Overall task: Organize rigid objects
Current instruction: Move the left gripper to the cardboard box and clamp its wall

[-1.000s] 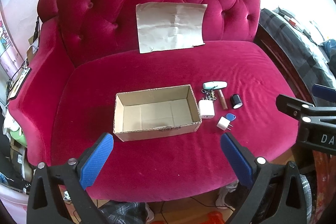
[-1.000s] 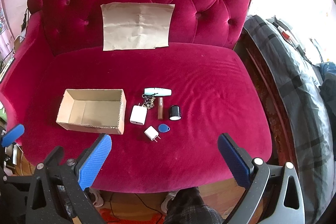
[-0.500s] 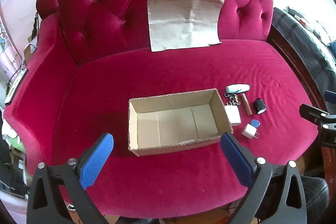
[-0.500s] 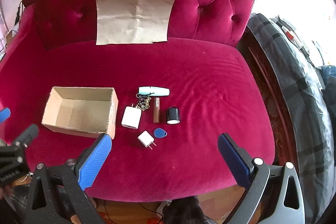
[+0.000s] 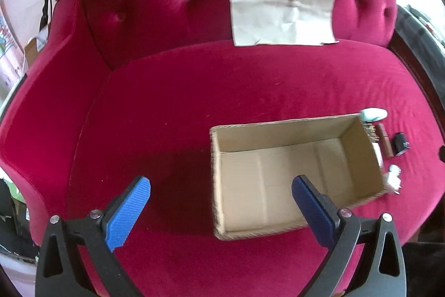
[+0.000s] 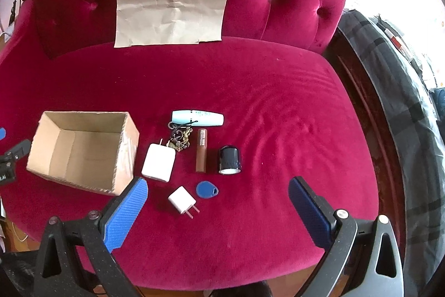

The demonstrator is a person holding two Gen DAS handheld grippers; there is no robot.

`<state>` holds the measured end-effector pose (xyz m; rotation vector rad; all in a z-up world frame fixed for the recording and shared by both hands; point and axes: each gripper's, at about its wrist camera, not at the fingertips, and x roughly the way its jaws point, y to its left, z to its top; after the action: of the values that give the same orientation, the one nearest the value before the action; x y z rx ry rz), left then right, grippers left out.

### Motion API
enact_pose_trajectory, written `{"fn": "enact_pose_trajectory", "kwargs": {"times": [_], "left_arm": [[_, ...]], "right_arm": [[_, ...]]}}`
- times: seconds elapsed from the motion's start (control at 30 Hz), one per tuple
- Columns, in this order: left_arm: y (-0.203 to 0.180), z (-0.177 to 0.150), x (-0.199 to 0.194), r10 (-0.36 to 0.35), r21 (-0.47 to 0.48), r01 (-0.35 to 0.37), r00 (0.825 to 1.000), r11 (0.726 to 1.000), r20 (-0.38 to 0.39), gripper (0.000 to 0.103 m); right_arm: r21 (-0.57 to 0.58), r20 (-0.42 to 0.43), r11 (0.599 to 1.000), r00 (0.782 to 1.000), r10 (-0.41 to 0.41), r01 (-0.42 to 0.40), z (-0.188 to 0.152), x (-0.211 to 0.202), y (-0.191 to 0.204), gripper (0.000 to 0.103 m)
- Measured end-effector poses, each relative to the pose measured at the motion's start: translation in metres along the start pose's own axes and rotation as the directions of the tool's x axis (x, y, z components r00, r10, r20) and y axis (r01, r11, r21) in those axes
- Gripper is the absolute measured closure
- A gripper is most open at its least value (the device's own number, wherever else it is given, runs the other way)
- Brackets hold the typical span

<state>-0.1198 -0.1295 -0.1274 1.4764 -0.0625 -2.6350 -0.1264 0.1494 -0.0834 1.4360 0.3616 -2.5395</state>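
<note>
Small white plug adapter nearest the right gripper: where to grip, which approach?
Grip the small white cube-shaped plug adapter across its two flat side faces, coming from above with the right gripper. It lies flat on the red velvet sofa seat, prongs pointing toward the camera and right, so avoid that end. The blue oval key fob sits close by; keep the fingers clear of it.
</note>
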Motion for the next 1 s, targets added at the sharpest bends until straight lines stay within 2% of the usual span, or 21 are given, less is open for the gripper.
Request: {"fn": "enact_pose_trajectory", "kwargs": {"times": [0.47,0.67,0.77,0.87,0.93,1.0], "left_arm": [[0.041,-0.021,0.073,0.008,-0.058,-0.013,0.995,0.998,-0.098,0.000],[0.041,-0.030,0.084,-0.032,-0.043,0.026,0.990,0.999,-0.134,0.000],[0.043,-0.033,0.083,-0.064,-0.028,0.061,0.989,0.998,-0.136,0.001],[0.043,-0.034,0.081,-0.085,-0.029,0.082,0.987,0.996,-0.134,0.012],[0.039,-0.034,0.079,-0.103,-0.023,0.101,0.985,0.995,-0.136,0.029],[0.037,-0.035,0.076,-0.124,-0.020,0.123,0.983,0.992,-0.136,0.038]], "right_arm": [[0.012,-0.010,1.000,1.000,0.017,-0.017,-0.001,0.062,-0.010,0.000],[0.024,-0.042,0.999,0.998,0.038,-0.037,-0.006,0.083,-0.014,0.000],[0.017,-0.047,1.000,0.999,0.020,-0.019,-0.006,0.092,-0.017,0.000],[0.036,-0.053,0.999,0.998,0.015,-0.014,-0.005,0.099,-0.026,0.000],[0.062,-0.063,0.998,0.997,0.034,-0.030,-0.004,0.105,-0.031,0.000],[0.076,-0.071,0.996,0.997,0.041,-0.036,-0.001,0.111,-0.036,0.000]]}}
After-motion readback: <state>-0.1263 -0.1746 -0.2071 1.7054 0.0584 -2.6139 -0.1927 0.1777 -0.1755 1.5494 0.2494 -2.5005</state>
